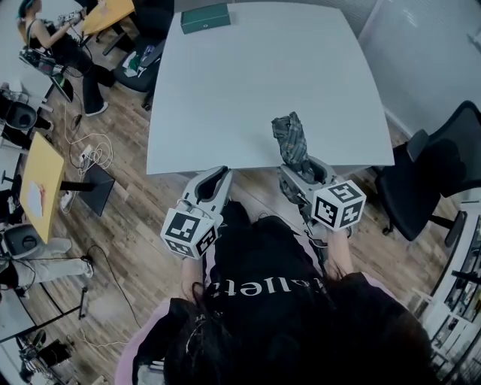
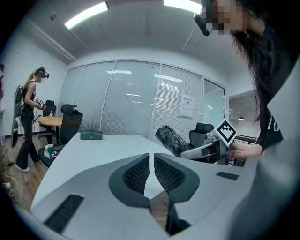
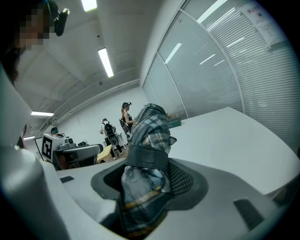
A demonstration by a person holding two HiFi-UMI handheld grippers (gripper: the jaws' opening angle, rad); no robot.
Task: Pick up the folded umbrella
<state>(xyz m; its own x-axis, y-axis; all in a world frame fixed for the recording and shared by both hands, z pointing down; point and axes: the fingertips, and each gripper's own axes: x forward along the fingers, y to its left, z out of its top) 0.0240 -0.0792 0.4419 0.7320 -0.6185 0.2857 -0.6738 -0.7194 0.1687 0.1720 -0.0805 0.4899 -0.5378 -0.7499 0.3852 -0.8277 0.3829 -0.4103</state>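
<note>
The folded umbrella (image 1: 291, 141), grey plaid with a dark strap, sticks up over the near edge of the white table (image 1: 255, 83). My right gripper (image 1: 304, 174) is shut on its lower end. In the right gripper view the umbrella (image 3: 147, 136) fills the space between the jaws of the right gripper (image 3: 147, 180). My left gripper (image 1: 214, 183) hovers just off the table's near edge, to the left of the umbrella, shut and holding nothing. In the left gripper view the left gripper (image 2: 151, 173) points across the table, with the umbrella (image 2: 171, 139) and the right gripper (image 2: 206, 149) to its right.
A dark green box (image 1: 205, 18) lies at the table's far edge. A black office chair (image 1: 436, 173) stands to the right of the table. At the far left are a yellow table (image 1: 41, 184), cables on the wooden floor and a person (image 1: 60, 37).
</note>
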